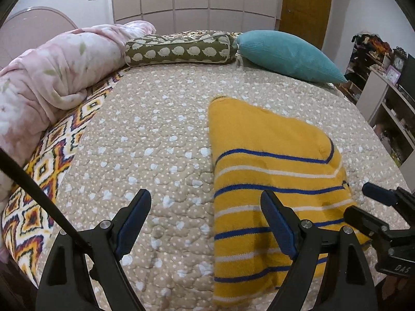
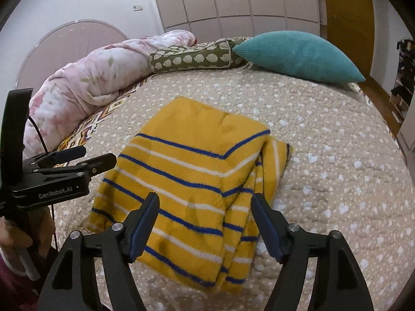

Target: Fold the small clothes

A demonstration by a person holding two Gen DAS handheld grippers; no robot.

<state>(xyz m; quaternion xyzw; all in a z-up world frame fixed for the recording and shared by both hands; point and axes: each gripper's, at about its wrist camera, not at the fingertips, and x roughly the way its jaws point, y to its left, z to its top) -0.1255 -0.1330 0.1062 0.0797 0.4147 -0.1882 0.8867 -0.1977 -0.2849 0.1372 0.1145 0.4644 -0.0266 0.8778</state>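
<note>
Right gripper over the folded sweater, left one off to the side

One yellow striped sweater [image 2: 192,181] lies folded mid-bed on the quilted bedspread [image 2: 337,155], long axis running away toward the teal pillow [image 2: 298,54]. The right gripper [image 2: 205,223] hovers directly over its near end, jaws apart, empty; the left gripper [image 1: 206,217] straddles its left edge, jaws apart too.

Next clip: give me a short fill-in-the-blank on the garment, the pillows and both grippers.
1. The yellow garment carries white and ____ stripes.
2. The plain pillow at the far edge of the bed is ____ in colour.
3. Both the left gripper and the right gripper have their jaws ____, holding nothing.

Missing words: blue; teal; open
</note>
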